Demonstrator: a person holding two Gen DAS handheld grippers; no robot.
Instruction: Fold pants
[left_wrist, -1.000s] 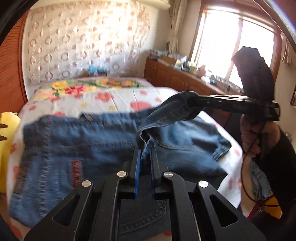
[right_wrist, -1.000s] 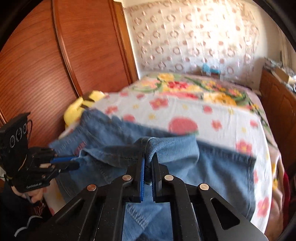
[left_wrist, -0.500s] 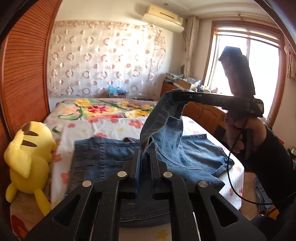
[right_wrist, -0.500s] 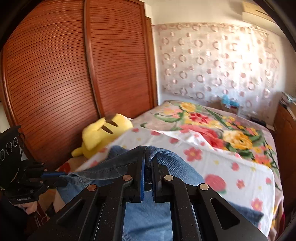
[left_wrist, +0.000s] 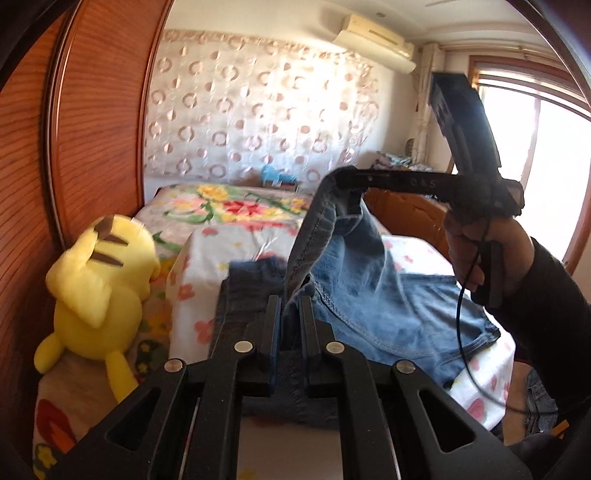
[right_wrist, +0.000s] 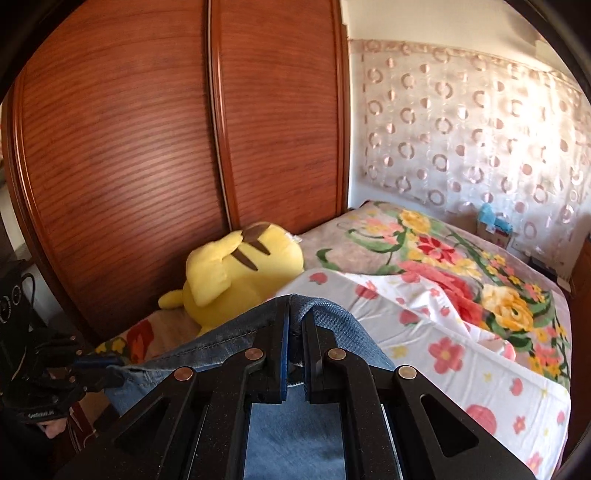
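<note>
Item under handling: blue denim pants (left_wrist: 373, 295), lifted at one edge above the bed with the floral sheet (left_wrist: 199, 266). The lower part of the garment lies on the mattress; the raised edge hangs between the two tools.

Left gripper (left_wrist: 291, 314): black two-finger unit, jaws pressed together on a seamed fold of denim. Right gripper (right_wrist: 293, 332): same type, jaws pinching a rolled denim edge. Both grasps appear secure, with cloth visible between the pads.

Step in hand, as judged: carrying the held edge across to lay one half of the garment over the other. To do it well, the two grippers should stay level with the span between them taut, so the fold line runs straight. The edge should go down onto the matching seam without dragging the resting layer. Release is best made only once the cloth lies flat. Risk: slack between the grasps would leave a crooked crease.

View comparison: the left wrist view shows the right gripper (left_wrist: 347, 181) from the side, raised near the window, with the holding right hand (left_wrist: 476, 247) and the spread of denim on the bed below. The right wrist view shows none of that spread. It shows instead the left gripper (right_wrist: 107, 369) low at left, the yellow plush toy (right_wrist: 236, 269) against the brown slatted wardrobe doors (right_wrist: 147, 147), and bare sheet on the far right.
</note>
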